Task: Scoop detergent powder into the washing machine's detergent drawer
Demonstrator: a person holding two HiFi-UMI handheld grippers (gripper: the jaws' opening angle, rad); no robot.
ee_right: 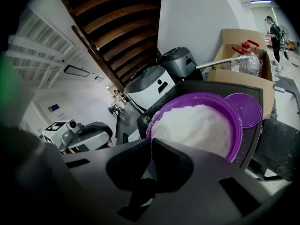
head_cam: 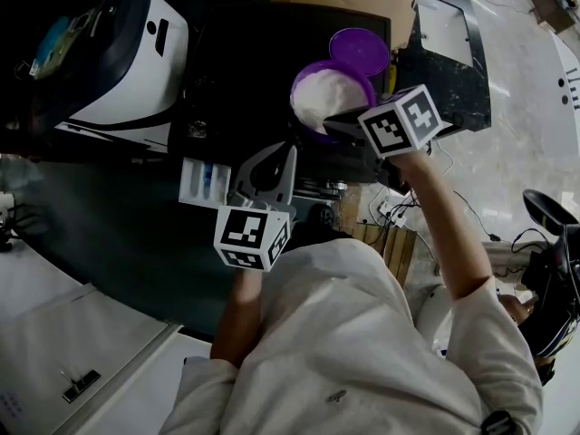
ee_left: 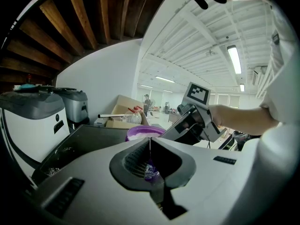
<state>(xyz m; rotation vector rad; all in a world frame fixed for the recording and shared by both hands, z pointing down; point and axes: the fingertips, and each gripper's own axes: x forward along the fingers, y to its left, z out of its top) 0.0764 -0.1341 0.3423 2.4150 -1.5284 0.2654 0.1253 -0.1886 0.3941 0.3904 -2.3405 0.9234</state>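
A purple tub [head_cam: 328, 98] heaped with white detergent powder stands on a dark top; its flat purple lid [head_cam: 360, 50] lies just beyond it. My right gripper [head_cam: 337, 125] is at the tub's near rim. In the right gripper view its jaws [ee_right: 152, 142] are shut, with the tub's rim [ee_right: 194, 125] running in between them. My left gripper [head_cam: 288, 152] hovers lower left of the tub, jaws shut [ee_left: 150, 142] and pointing at the tub [ee_left: 143, 132]. The white and blue detergent drawer [head_cam: 204, 181] stands pulled out beside the left gripper.
A white and black appliance [head_cam: 127, 57] sits at the left. A cardboard box [ee_right: 243, 41] holding a plastic bottle [ee_right: 246, 55] stands behind the tub. Cables lie on the pale floor [head_cam: 507, 152] at the right.
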